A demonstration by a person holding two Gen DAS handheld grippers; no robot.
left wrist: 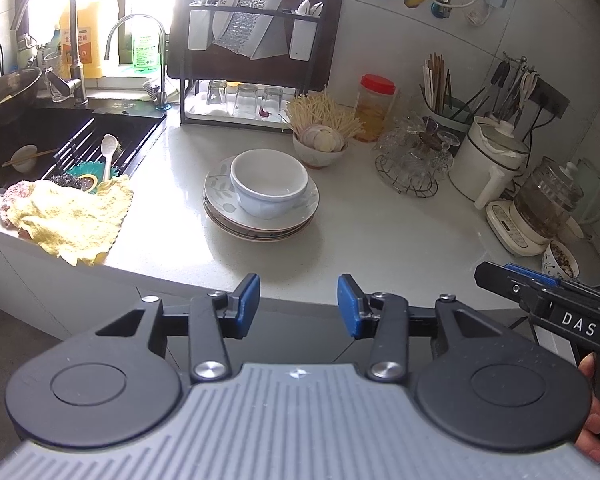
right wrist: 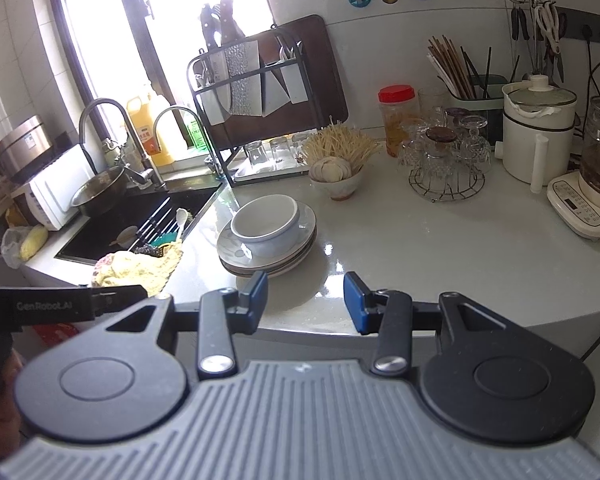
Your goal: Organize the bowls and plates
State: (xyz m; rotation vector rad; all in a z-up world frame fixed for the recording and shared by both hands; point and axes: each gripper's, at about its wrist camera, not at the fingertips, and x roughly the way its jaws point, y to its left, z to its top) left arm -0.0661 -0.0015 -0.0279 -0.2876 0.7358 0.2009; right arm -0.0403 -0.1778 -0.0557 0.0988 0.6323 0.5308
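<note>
A white bowl (left wrist: 269, 182) sits on a stack of plates (left wrist: 260, 220) with a leaf pattern, in the middle of the white counter. It also shows in the right wrist view as the bowl (right wrist: 265, 222) on the plates (right wrist: 268, 252). My left gripper (left wrist: 299, 306) is open and empty, held back at the counter's front edge, short of the stack. My right gripper (right wrist: 306, 302) is open and empty, also at the front edge just right of the stack. Its side shows in the left wrist view (left wrist: 540, 284).
A black sink (left wrist: 60, 140) with a small bowl, chopsticks and a spoon lies left, a yellow cloth (left wrist: 72, 216) on its edge. A rack with glasses (left wrist: 240, 98), a bowl of noodles and garlic (left wrist: 320, 140), a glass basket (left wrist: 412, 160) and kettles (left wrist: 540, 200) stand behind and right.
</note>
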